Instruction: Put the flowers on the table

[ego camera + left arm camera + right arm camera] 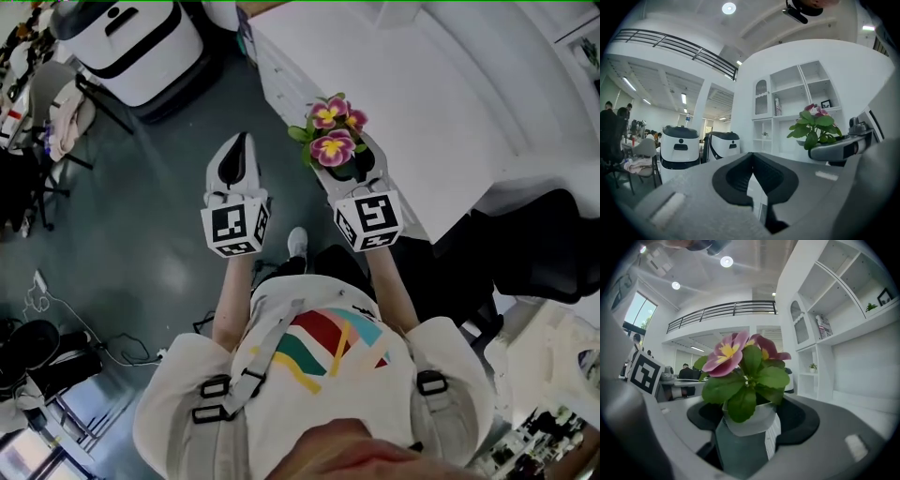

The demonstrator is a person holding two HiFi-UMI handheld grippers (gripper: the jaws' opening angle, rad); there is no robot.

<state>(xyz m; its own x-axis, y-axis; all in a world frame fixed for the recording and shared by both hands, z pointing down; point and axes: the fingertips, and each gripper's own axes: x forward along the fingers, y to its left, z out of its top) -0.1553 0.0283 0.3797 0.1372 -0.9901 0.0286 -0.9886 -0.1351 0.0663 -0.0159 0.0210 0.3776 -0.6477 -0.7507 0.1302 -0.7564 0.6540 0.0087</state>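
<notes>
A small plant with pink and yellow flowers (333, 131) stands in a grey-green pot (745, 441). My right gripper (345, 142) is shut on the pot, which sits upright between the jaws, with the blooms (736, 352) above them. It hangs over the near corner of the white table (422, 84). My left gripper (242, 142) is beside it to the left, over the grey floor, shut with nothing in it (752, 157). From the left gripper view, the plant (813, 124) shows at the right in the other gripper.
Two white machines with dark bands (679, 145) stand on the floor ahead at the left. A chair with cloth (56, 112) is at the far left. A dark chair (544, 244) sits by the table at the right. White wall shelves (797, 103) rise ahead.
</notes>
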